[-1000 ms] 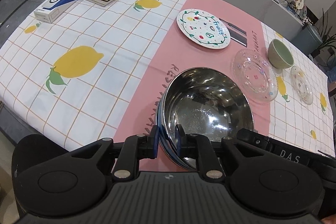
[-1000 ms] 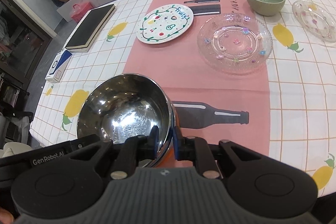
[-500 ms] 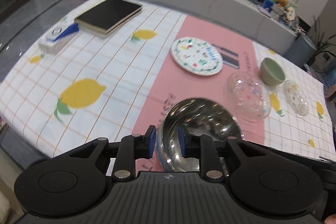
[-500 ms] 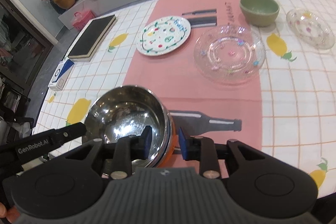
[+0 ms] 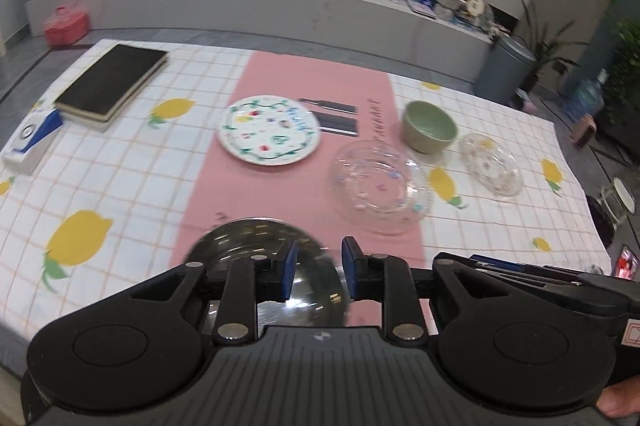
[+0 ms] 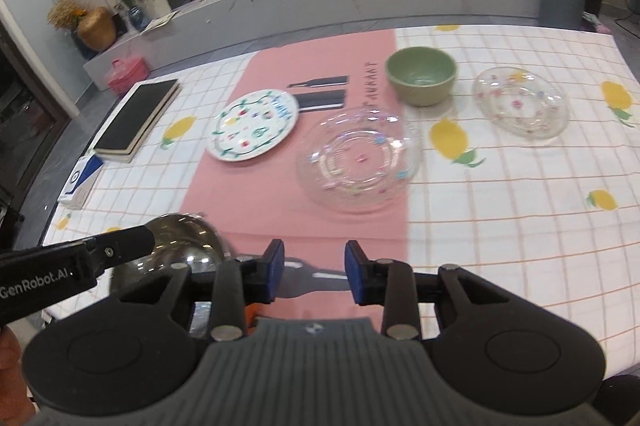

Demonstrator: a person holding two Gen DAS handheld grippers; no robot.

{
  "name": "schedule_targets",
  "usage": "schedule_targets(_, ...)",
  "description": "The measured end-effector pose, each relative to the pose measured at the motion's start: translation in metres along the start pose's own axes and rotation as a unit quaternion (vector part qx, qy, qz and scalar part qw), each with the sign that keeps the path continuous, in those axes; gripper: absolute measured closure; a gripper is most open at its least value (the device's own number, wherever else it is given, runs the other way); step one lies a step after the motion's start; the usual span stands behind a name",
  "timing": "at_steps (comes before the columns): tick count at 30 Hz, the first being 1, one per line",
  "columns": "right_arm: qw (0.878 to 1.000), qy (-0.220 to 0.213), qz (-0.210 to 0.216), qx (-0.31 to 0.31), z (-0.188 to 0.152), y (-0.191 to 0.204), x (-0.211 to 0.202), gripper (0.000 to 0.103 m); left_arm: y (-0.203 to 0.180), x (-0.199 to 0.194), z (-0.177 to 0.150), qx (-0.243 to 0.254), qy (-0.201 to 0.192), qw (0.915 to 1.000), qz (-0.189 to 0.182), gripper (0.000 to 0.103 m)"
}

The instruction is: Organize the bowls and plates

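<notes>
A steel bowl (image 5: 256, 246) sits on the pink runner at the table's near edge; it also shows in the right wrist view (image 6: 180, 242). My left gripper (image 5: 316, 272) is open just behind and above its rim. My right gripper (image 6: 314, 272) is open to the bowl's right, empty. Farther off lie a white painted plate (image 5: 269, 130) (image 6: 253, 125), a large glass plate (image 5: 380, 186) (image 6: 358, 166), a green bowl (image 5: 429, 126) (image 6: 421, 75) and a small glass dish (image 5: 491, 163) (image 6: 520, 101).
A black book (image 5: 110, 82) and a blue-white box (image 5: 30, 138) lie at the table's left. A low counter and a grey bin (image 5: 502, 70) stand beyond the far edge. The left gripper's body (image 6: 68, 266) reaches into the right wrist view.
Both grippers have opened and let go of the steel bowl's rim, then pulled back and tilted up. The bowl rests on the table.
</notes>
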State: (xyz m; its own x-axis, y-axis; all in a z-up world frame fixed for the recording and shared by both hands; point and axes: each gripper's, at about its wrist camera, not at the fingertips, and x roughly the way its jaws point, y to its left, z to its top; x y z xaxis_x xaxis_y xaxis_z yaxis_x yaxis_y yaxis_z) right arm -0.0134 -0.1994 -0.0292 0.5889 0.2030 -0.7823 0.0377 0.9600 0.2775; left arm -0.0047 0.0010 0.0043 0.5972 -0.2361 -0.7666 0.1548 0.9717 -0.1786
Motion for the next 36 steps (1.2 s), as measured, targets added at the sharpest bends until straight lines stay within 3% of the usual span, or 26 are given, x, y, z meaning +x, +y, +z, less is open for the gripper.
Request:
schedule_targets(9,0.999,-0.012,-0.031,0.022,0.014,-0.044,0.002,0.068,-0.042,0.031,0.014,0.018,0.026,0.9992,-0.026,0.074)
schedule_targets(22,0.997,-0.031,-0.057,0.043,0.067,-0.095,0.024,0.068,-0.088,0.074,0.066,0.017,-0.001,0.9988,-0.046,0.074)
schedule_targets(36,0.995,-0.026,-0.059,0.071,0.129,-0.135,0.082,0.068,-0.104,0.154,0.120,-0.006,0.021,0.9992,-0.034,0.074)
